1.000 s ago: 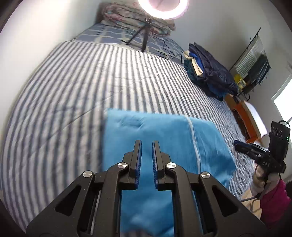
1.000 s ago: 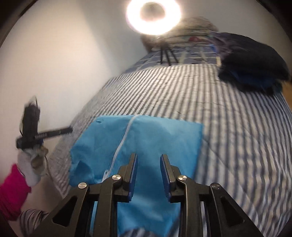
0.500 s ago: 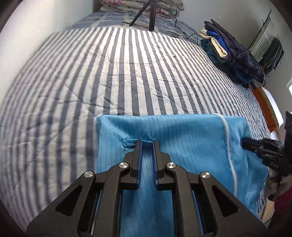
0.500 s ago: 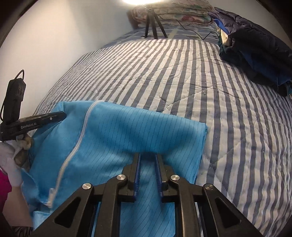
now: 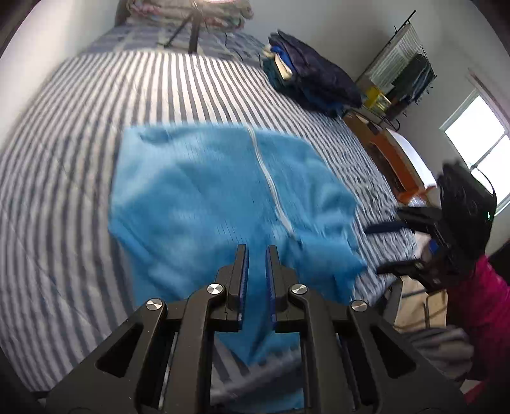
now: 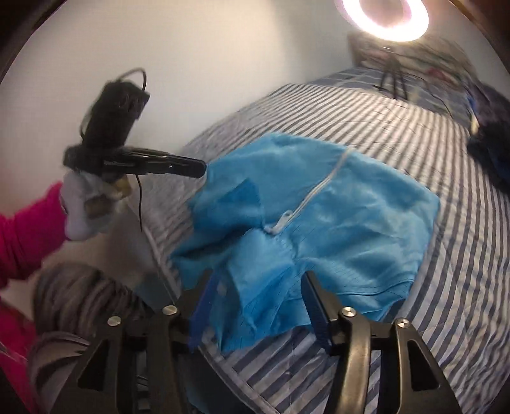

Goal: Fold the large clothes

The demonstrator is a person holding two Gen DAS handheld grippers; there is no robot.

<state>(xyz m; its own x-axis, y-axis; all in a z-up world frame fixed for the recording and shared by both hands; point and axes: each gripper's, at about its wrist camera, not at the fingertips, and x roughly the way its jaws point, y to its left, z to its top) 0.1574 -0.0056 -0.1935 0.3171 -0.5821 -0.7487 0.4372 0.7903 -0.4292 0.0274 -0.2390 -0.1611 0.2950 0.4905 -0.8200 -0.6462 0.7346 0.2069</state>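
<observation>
Both grippers pulled back off blue garment [image 5: 204, 197]; my right gripper [image 6: 258, 280] just opened, released; left gripper [image 5: 256, 251] clenched, empty.

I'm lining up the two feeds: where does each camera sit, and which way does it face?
Left wrist: on the left gripper, jaws shut, facing down the striped bed over the blue zippered garment; right gripper and pink sleeve at right.
Right wrist: on the right gripper, jaws just opening, none of the garment gripped; left gripper at left.
Shared: garment, bed, ring light.
</observation>
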